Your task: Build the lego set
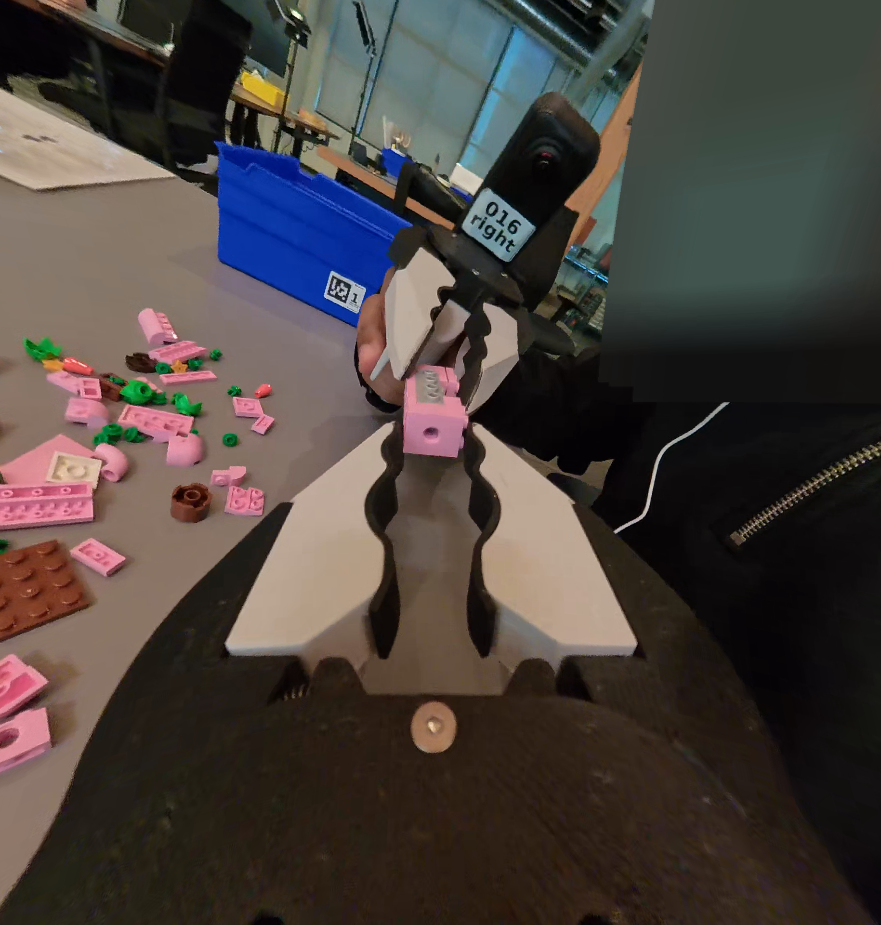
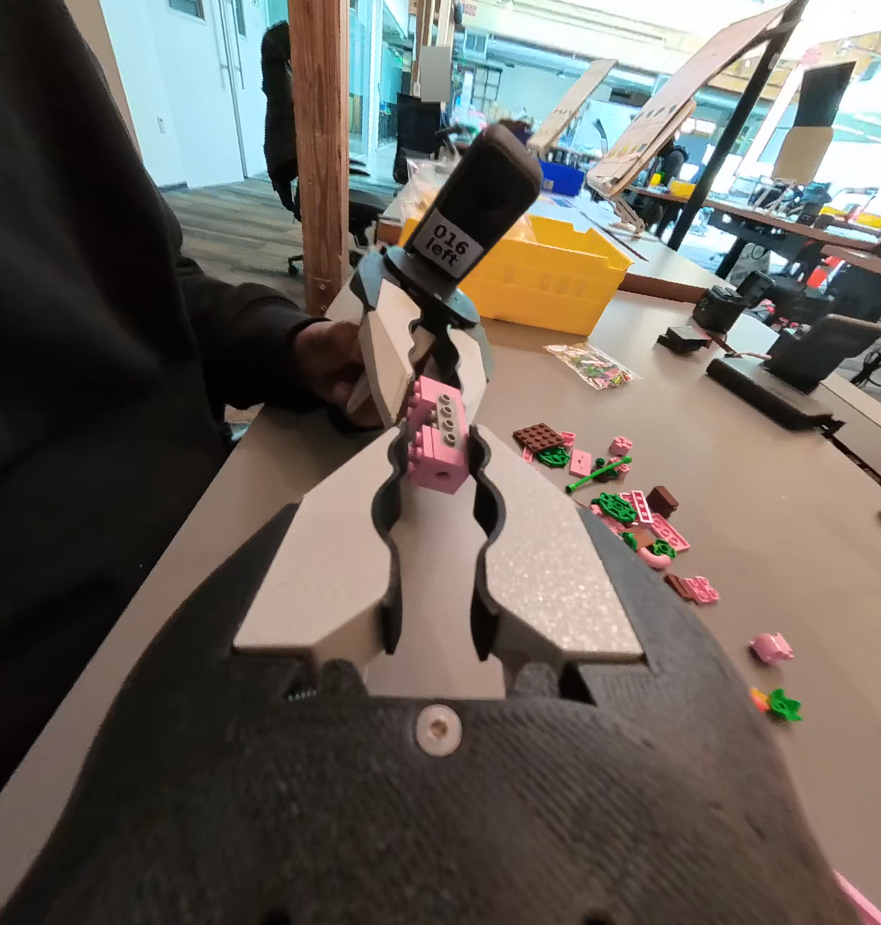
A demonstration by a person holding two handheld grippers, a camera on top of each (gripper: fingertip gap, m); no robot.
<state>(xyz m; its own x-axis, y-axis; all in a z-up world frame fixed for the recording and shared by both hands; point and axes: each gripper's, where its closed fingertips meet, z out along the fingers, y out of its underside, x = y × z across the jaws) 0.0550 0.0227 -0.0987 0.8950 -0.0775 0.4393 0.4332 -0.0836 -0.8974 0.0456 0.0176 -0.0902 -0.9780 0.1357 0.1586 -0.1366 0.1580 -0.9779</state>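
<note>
Clamping from opposite ends, the left gripper (image 1: 432, 440) and the right gripper (image 2: 437, 468) share one pink brick assembly (image 1: 434, 421), held in the air above the worktop's (image 1: 128, 280) near edge. Each pair of fingers is closed on the pink block, which carries a grey studded strip (image 2: 447, 418) along one face; how many bricks make it up is hard to tell. A hand (image 1: 375, 350) grips the right tool's handle. Loose pink, green and brown pieces (image 1: 143, 425) lie scattered on the grey worktop to one side, among them a brown studded plate (image 1: 23, 590). Farther back stand a blue bin (image 1: 298, 235) and a yellow bin (image 2: 543, 280), with a clear bag of parts (image 2: 592, 364) near the yellow one.
</note>
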